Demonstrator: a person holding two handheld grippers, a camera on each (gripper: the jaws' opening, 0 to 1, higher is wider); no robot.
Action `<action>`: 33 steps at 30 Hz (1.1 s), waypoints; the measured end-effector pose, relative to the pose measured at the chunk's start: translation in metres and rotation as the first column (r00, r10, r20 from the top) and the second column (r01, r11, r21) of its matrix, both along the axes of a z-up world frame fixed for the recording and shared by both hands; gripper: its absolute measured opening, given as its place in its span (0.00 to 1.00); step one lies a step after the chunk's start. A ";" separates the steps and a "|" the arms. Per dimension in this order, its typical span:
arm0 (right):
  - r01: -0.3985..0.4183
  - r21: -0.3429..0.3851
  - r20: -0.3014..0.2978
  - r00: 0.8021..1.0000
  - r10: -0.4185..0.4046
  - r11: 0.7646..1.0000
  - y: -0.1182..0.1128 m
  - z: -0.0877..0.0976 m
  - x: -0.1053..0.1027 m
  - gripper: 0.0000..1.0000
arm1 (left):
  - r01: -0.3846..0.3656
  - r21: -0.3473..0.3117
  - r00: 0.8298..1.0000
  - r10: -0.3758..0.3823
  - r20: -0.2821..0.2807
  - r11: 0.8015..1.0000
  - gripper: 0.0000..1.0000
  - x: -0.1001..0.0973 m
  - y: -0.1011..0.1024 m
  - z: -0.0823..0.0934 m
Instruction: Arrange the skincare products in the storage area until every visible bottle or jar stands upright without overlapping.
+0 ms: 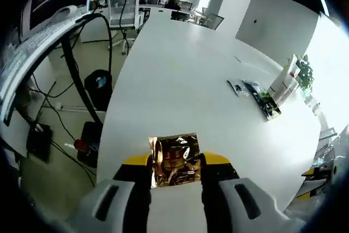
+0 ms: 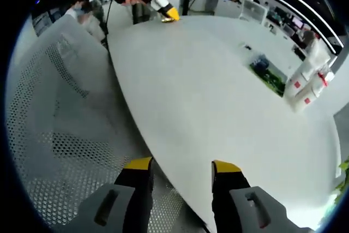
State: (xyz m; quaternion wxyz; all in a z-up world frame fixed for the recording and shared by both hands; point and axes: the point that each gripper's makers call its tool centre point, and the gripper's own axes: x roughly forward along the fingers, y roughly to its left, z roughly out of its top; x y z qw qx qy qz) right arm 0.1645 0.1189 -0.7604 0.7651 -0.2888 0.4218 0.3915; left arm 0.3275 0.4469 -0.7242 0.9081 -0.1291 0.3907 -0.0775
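Left gripper [image 1: 175, 163] pinches a crinkled gold foil sachet [image 1: 174, 159] between its yellow-tipped jaws, low over the near edge of the white table [image 1: 180, 80]. The sachet looks roughly square, so its long axis is hard to judge; its flat face tilts up toward the camera. Right gripper [image 2: 180, 170] stands open and holds nothing, straddling the table's rim. Far across the table lie dark flat packets [image 1: 264, 102] and white cartons [image 2: 302, 88]. An office with desks stretches behind.
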 end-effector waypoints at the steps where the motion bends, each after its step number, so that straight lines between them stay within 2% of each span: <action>1: 0.003 0.008 0.001 1.000 -0.003 1.000 0.001 0.001 0.000 0.42 | 0.001 -0.008 1.000 -0.001 0.014 1.000 0.30 -0.005 -0.005 0.004; 3: 0.003 0.009 -0.002 1.000 -0.003 1.000 0.001 0.000 0.000 0.42 | -0.013 -0.042 0.999 0.014 0.044 0.999 0.30 -0.010 -0.014 0.011; 6: -0.004 0.015 -0.004 1.000 0.004 1.000 0.002 0.001 -0.001 0.42 | -0.059 -0.100 0.996 0.065 0.057 0.993 0.30 -0.022 -0.027 0.020; 7: -0.002 0.020 -0.003 1.000 0.002 1.000 0.003 0.002 -0.001 0.42 | -0.040 -0.114 0.995 0.050 0.085 0.993 0.31 -0.029 -0.037 0.024; 9: 0.004 0.027 -0.007 1.000 -0.004 1.000 0.003 0.001 -0.001 0.43 | -0.003 -0.096 0.991 0.016 0.131 0.995 0.31 -0.036 -0.046 0.029; 13: 0.007 0.038 -0.015 1.000 -0.007 0.999 0.004 0.001 -0.002 0.45 | 0.023 -0.111 0.985 -0.004 0.171 0.994 0.31 -0.057 -0.069 0.042; 15: -0.001 0.039 -0.020 1.000 0.001 0.999 0.005 0.000 -0.003 0.45 | 0.102 -0.122 0.976 -0.076 0.206 0.987 0.31 -0.067 -0.090 0.050; 17: -0.009 0.042 -0.030 1.000 0.010 0.999 0.006 0.000 -0.006 0.45 | 0.139 -0.084 0.968 -0.118 0.222 0.987 0.31 -0.076 -0.101 0.055; 18: -0.010 0.043 -0.033 0.999 0.011 0.999 0.006 0.000 -0.006 0.45 | 0.179 -0.055 0.961 -0.162 0.224 0.982 0.31 -0.083 -0.110 0.055; 20: -0.015 0.056 -0.015 1.000 0.016 0.998 0.008 0.004 -0.005 0.44 | 0.272 0.009 0.930 -0.266 0.252 0.962 0.31 -0.094 -0.127 0.059; 21: -0.012 0.058 -0.017 1.000 0.013 0.998 0.008 0.004 -0.004 0.44 | 0.275 0.023 0.929 -0.271 0.252 0.961 0.31 -0.095 -0.129 0.058; 24: -0.003 0.055 -0.026 1.000 0.004 0.998 0.007 0.002 -0.005 0.45 | 0.328 0.100 0.911 -0.342 0.231 0.939 0.31 -0.101 -0.148 0.049; 26: -0.002 0.056 -0.031 1.000 0.004 0.998 0.007 0.001 -0.005 0.45 | 0.361 0.099 0.896 -0.374 0.237 0.927 0.31 -0.103 -0.166 0.048; 28: -0.001 0.047 -0.034 0.999 0.003 0.999 0.005 -0.001 -0.005 0.46 | 0.385 0.086 0.891 -0.395 0.226 0.919 0.31 -0.106 -0.177 0.044; 29: 0.003 0.046 -0.041 0.999 -0.001 0.999 0.005 -0.001 -0.006 0.46 | 0.408 0.101 0.879 -0.420 0.223 0.907 0.31 -0.109 -0.183 0.042; 31: 0.007 0.037 -0.054 0.999 -0.005 0.999 0.003 -0.004 -0.007 0.46 | 0.424 0.123 0.872 -0.441 0.213 0.897 0.31 -0.113 -0.187 0.038; 33: 0.004 0.036 -0.053 0.999 -0.002 0.999 0.003 -0.005 -0.007 0.46 | 0.457 0.147 0.858 -0.478 0.187 0.877 0.31 -0.116 -0.188 0.032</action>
